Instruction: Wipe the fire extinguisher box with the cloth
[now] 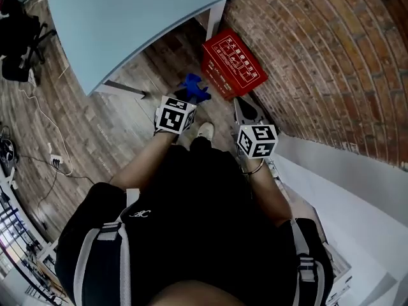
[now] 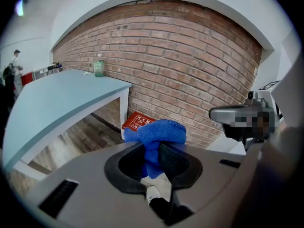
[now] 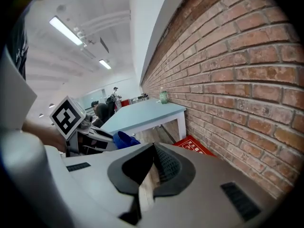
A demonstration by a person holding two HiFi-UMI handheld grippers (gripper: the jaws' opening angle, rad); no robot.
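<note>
The red fire extinguisher box (image 1: 234,64) stands on the floor against the brick wall, beside a table leg; it also shows as the red box (image 2: 138,122) in the left gripper view and as the red box (image 3: 196,146) in the right gripper view. My left gripper (image 1: 189,102) is shut on a bunched blue cloth (image 1: 193,88), held short of the box; the blue cloth (image 2: 157,136) bulges out past the jaws. My right gripper (image 1: 246,112) is shut with nothing in it, to the right of the left one and near the box's lower corner.
A light blue table (image 1: 127,19) stands over the floor left of the box, with a green bottle (image 2: 99,66) on its far end. The brick wall (image 1: 331,56) runs along the right. Cables (image 1: 48,132) and a chair (image 1: 19,37) lie at the far left. A white ledge (image 1: 344,177) sits at the right.
</note>
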